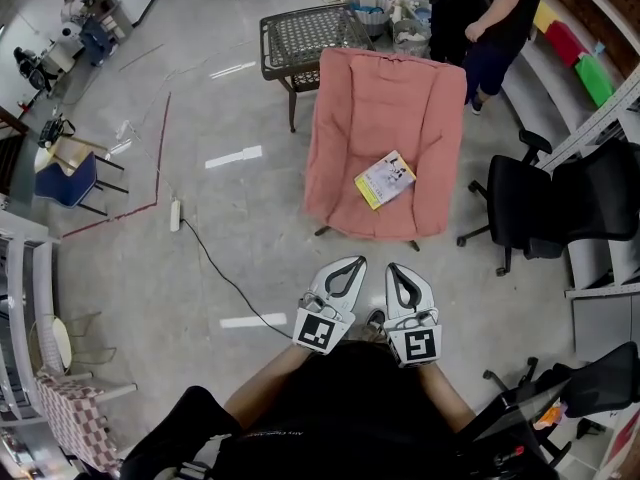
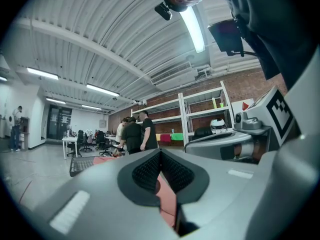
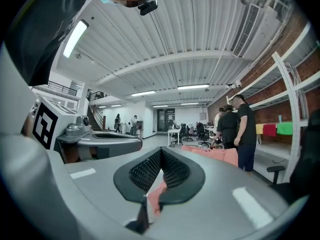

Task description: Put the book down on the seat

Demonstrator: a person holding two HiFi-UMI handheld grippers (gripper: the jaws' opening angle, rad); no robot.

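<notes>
Book with a yellow and white cover [image 1: 385,179] is seen lying flat on the seat of a pink cushioned armchair [image 1: 340,138], towards the seat's right side and turned at a slant. The armchair is placed on a grey polished floor [image 1: 200,118] in the middle of the head view.

The grey two-jaw left gripper [image 1: 352,261] and the grey two-jaw right gripper [image 1: 397,267] are held side by side at the near edge of the scene, close to the person's body, with their tips pointed towards the armchair. The book lies well apart from both, farther away and slightly to the right of the tips, and is touched by neither.

In the left gripper view, the black ribbed pads of the left gripper [image 2: 160,151] are shown pressed together with nothing between them. In the right gripper view, the pads of the right gripper [image 3: 161,152] are likewise pressed together on nothing.

A dark woven table [image 1: 305,38] is seen just beyond the armchair, a black office chair [image 1: 530,208] to its right, and a person in dark clothes [image 1: 490,18] at the far right.
</notes>
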